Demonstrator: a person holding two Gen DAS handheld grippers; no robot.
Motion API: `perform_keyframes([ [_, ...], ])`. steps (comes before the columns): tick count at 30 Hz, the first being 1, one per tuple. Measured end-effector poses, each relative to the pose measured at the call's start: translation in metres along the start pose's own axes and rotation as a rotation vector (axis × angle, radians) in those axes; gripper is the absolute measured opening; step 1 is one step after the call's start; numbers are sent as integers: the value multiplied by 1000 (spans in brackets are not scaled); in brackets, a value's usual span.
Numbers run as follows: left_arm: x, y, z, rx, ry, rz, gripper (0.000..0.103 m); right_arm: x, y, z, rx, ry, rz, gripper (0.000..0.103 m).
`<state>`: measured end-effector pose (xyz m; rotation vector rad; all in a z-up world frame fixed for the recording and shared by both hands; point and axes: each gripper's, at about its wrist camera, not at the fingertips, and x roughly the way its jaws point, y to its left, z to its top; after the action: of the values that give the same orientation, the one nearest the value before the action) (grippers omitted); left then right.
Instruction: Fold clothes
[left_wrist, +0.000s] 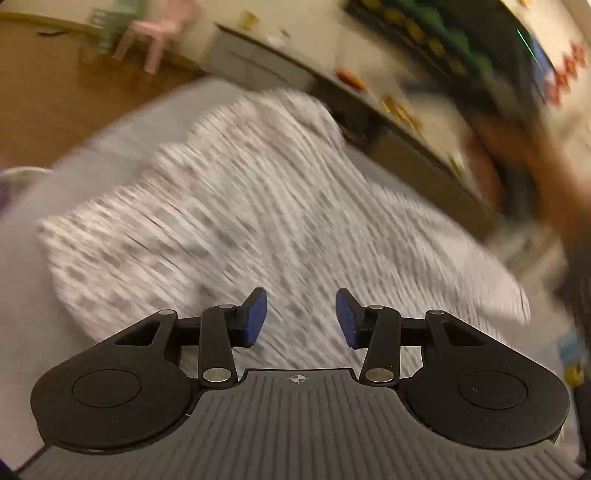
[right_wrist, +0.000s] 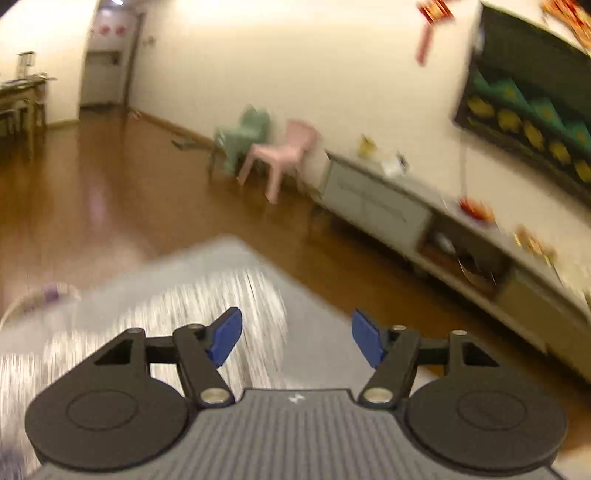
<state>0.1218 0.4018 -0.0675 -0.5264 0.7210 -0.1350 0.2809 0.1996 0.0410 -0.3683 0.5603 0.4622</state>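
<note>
Beneath our left gripper (left_wrist: 300, 317), fingers spread and empty, lies a rumpled, grey-and-white patterned garment (left_wrist: 240, 206) on a smooth grey surface (left_wrist: 122, 136). Our right gripper (right_wrist: 296, 338) gapes wider, empty; the cloth's edge sits at nine o'clock.

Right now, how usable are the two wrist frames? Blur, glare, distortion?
Left wrist: heavy motion blur smears the garment into streaks; left gripper sharp. Right wrist: blur on the garment and cabinet, chairs soft, glare patch on the floor, right gripper sharp. Both: fisheye bends the walls, warm dim light.
</note>
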Motion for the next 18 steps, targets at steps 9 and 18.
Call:
perform_keyframes([
  [9, -5, 47, 15, -181, -82, 222, 33, -128, -83, -206, 269, 254, -170, 65],
  [18, -7, 20, -10, -40, -46, 554, 20, -225, -168, -333, 530, 314, -287, 72],
])
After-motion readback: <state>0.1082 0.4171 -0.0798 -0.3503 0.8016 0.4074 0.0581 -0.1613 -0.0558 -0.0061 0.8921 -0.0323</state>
